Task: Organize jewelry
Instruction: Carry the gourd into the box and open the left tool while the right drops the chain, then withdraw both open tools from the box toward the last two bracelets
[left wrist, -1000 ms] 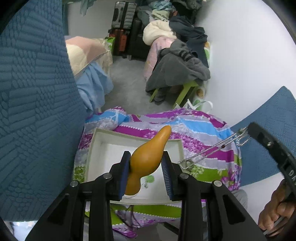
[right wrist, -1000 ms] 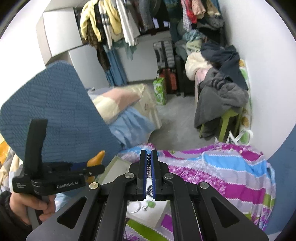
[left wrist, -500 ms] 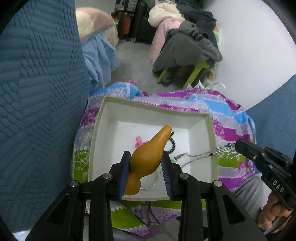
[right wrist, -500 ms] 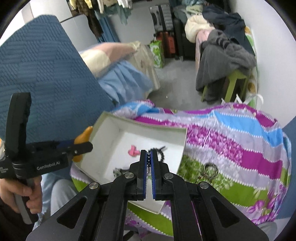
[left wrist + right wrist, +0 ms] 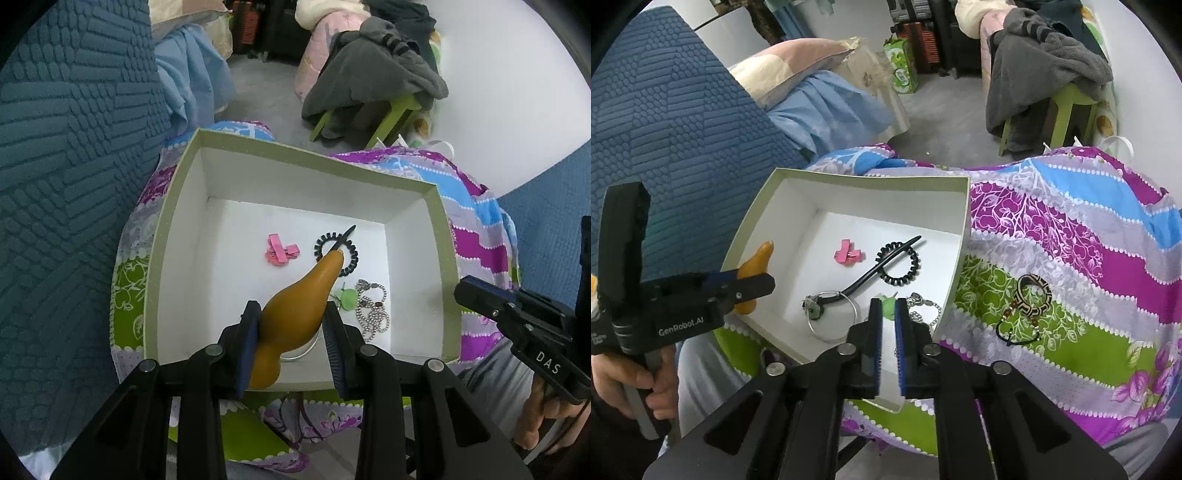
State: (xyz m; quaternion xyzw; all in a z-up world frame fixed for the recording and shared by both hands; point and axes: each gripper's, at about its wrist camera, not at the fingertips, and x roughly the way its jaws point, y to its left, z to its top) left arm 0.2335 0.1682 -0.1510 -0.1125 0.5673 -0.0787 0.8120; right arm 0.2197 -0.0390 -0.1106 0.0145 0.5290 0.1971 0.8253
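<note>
The silver chain (image 5: 373, 314) is now lying in the box (image 5: 162, 236) just ahead of our right gripper (image 5: 888, 321), whose jaws are parting empty, while our left gripper (image 5: 291, 332) is pinching the amber piece (image 5: 295, 314) over it, awaiting release.

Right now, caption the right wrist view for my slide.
Right gripper with jaws just parted above the chain in the white box; a bracelet waits outside.

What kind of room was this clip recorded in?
Most likely a lived-in bedroom or a dressing corner at home. Clothes are heaped on a green stool, suitcases stand at the back wall, and a pillow lies beside the floral cloth under the jewelry box.
</note>
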